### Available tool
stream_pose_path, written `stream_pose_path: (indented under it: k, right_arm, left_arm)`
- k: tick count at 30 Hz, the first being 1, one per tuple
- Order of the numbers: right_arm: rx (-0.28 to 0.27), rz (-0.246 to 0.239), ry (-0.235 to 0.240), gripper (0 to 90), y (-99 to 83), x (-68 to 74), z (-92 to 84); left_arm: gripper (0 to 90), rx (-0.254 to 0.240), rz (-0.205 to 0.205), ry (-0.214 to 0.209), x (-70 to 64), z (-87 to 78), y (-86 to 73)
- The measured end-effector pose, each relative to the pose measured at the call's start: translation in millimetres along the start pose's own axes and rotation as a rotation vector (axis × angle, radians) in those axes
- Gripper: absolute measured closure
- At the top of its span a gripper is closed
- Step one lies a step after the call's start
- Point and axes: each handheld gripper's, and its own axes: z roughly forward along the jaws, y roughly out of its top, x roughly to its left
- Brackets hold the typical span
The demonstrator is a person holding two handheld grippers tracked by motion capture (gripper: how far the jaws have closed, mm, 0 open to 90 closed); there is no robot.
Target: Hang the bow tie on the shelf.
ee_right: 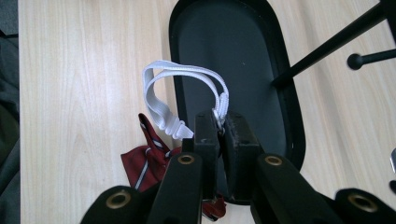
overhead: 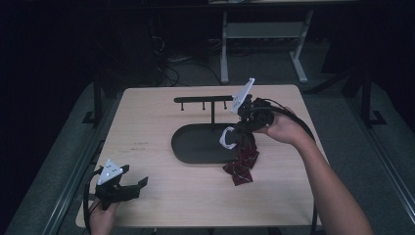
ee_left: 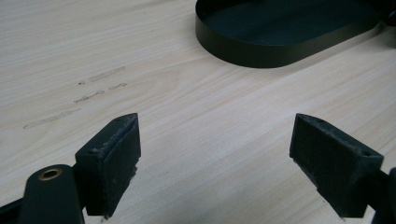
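Observation:
A dark red striped bow tie (overhead: 242, 164) with a white elastic strap (overhead: 226, 138) hangs from my right gripper (overhead: 243, 126), its lower end trailing on the table beside the black oval tray (overhead: 191, 147). In the right gripper view the jaws are shut on the white strap (ee_right: 187, 74), whose loop arches over the tray's rim (ee_right: 175, 70); the red tie (ee_right: 144, 161) hangs below the right gripper (ee_right: 221, 122). A black hanger stand (overhead: 205, 100) with pegs rises from the tray. My left gripper (overhead: 139, 186) rests open near the table's front left, nothing between its fingers (ee_left: 116, 154).
The light wooden table (overhead: 147, 122) has faint scuff marks (ee_left: 74, 98) left of the tray (ee_left: 280, 46). The stand's post (ee_right: 327, 42) and a peg (ee_right: 357, 60) cross the right gripper view. Beyond the table stands a white desk frame (overhead: 264, 39) on dark floor.

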Motion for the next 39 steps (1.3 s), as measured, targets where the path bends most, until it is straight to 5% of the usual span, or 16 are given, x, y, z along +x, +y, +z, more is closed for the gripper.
stream_pose_path:
  k: [39]
  right_arm:
    - [0.030, 0.013, 0.013, 83.9, 29.2, -32.0, -0.4]
  left_arm:
    - [16.1, -0.004, 0.001, -0.004, 2.3, -1.6, -0.5]
